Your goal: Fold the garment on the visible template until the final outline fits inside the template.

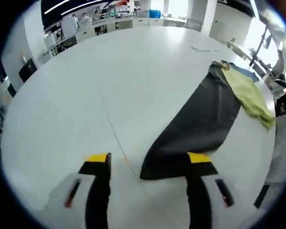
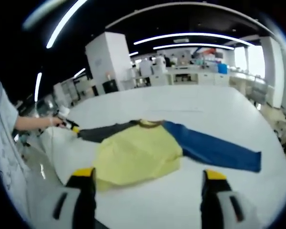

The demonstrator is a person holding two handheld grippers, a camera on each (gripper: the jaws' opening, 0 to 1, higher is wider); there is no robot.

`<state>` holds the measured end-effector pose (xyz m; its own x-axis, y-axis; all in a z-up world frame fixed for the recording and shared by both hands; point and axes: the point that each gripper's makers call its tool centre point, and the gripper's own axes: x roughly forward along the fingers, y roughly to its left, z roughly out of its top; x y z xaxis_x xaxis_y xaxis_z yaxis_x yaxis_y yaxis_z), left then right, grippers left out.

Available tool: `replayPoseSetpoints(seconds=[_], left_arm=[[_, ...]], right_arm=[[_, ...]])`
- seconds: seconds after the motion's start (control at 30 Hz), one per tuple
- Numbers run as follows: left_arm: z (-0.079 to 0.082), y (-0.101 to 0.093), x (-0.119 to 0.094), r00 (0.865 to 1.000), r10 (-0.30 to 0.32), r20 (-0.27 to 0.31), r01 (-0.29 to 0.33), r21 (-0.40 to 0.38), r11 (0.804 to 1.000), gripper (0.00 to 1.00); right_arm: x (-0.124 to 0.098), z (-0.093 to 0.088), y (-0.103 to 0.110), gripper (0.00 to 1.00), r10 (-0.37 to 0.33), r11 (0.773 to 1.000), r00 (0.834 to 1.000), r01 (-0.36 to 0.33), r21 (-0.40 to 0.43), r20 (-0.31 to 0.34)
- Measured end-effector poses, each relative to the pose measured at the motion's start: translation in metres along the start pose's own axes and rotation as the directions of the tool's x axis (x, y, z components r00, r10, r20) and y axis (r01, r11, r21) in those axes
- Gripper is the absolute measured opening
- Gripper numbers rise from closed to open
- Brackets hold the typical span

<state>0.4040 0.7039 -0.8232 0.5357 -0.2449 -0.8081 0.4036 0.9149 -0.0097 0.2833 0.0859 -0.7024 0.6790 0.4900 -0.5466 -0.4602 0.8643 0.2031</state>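
A garment lies flat on the white table. In the left gripper view its dark grey sleeve runs from the yellow body towards me. My left gripper is open, and the sleeve's end lies between the jaws, against the right one. In the right gripper view the yellow body lies ahead, with a blue sleeve stretched to the right and the dark grey sleeve to the left. My right gripper is open just short of the yellow hem. A hand holds the left gripper at the grey sleeve's end.
The table's near edge runs down the right side of the left gripper view. Lab benches and counters stand beyond the far side of the table. A thin seam crosses the tabletop. A white sleeve is at the left.
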Motion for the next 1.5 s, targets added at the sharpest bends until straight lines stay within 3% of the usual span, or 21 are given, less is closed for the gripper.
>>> replayPoseSetpoints(seconds=[0.2,0.37,0.47,0.6,0.67,0.8,0.9,1.1,1.3,1.5], left_arm=[[0.009,-0.027,-0.015,0.996,-0.058,0.065,0.056,0.030,0.998,0.89],[0.015,-0.054,-0.026,0.985,-0.140,0.102,0.127,0.128,0.984,0.99],[0.019,-0.069,-0.034,0.978,-0.168,0.122,0.141,0.205,0.969,0.95],[0.016,-0.086,-0.041,0.976,-0.196,0.100,0.166,0.251,0.954,0.92],[0.012,-0.091,-0.040,0.972,-0.219,0.087,0.184,0.303,0.935,0.85],[0.003,-0.089,-0.033,0.971,-0.230,0.063,0.199,0.322,0.926,0.74],[-0.011,-0.099,-0.031,0.965,-0.260,0.018,0.239,0.337,0.911,0.59],[-0.020,-0.091,-0.015,0.970,-0.242,0.007,0.227,0.325,0.918,0.40],[-0.018,-0.086,-0.009,0.975,-0.221,0.019,0.204,0.318,0.926,0.22],[-0.025,-0.084,-0.004,0.978,-0.207,-0.006,0.198,0.327,0.924,0.15]], right_arm=[[0.004,0.000,0.008,0.92,0.009,1.000,1.000,-0.009,-0.002,0.006],[0.005,0.002,0.016,0.92,0.012,1.000,1.000,-0.012,-0.004,0.014],[0.005,0.000,0.019,0.92,0.010,1.000,1.000,-0.010,-0.003,0.016],[0.004,-0.002,0.023,0.92,0.008,1.000,1.000,-0.008,0.002,0.022],[0.004,-0.003,0.024,0.92,0.005,1.000,1.000,-0.006,0.004,0.023],[0.002,-0.006,0.025,0.91,-0.002,1.000,1.000,0.002,0.008,0.025],[0.000,-0.009,0.025,0.91,-0.011,1.000,1.000,0.010,0.011,0.028],[-0.005,-0.011,0.025,0.91,-0.024,1.000,0.999,0.024,0.021,0.036],[-0.013,-0.014,0.020,0.91,-0.045,0.998,0.998,0.044,0.033,0.038],[-0.018,-0.015,0.019,0.91,-0.057,0.998,0.998,0.055,0.032,0.041]])
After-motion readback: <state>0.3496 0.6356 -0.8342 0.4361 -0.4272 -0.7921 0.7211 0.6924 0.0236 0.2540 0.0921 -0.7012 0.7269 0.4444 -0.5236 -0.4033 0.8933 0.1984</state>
